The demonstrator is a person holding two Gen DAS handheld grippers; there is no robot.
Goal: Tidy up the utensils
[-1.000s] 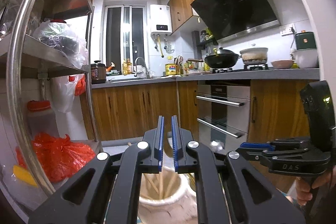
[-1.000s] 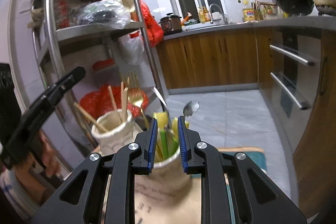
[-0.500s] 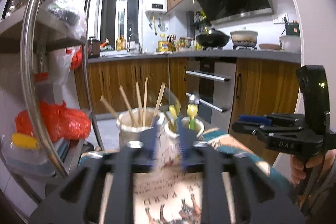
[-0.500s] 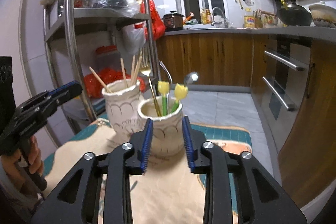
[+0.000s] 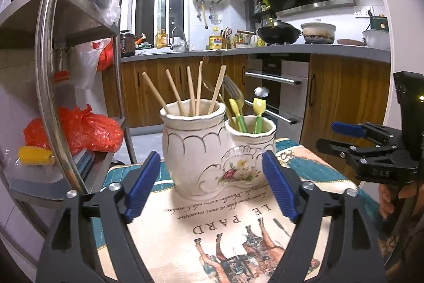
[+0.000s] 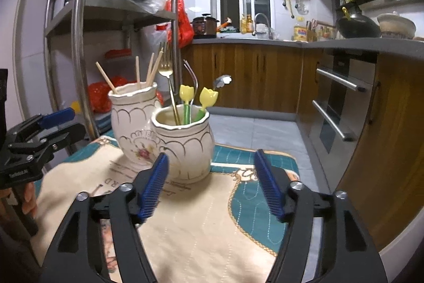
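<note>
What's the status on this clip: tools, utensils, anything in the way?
Left tool and right tool open, empty. Wooden chopsticks in taller white ceramic jar, yellow-tulip utensils in shorter white ceramic jar. Nothing in the way.

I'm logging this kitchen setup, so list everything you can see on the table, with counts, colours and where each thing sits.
Tall ceramic holder: one, white with gold trim, on the mat.
Short ceramic holder: one, white with gold trim, joined to the tall one.
Chopsticks: about five, wooden, upright in the tall holder.
Fork: one, gold, in the short holder.
Tulip-handled utensils: two, yellow and green, in the short holder.
Mat: one, cream and teal, covering the table.
Left gripper: open, empty, facing the holders.
Right gripper: open, empty, before the short holder.
</note>
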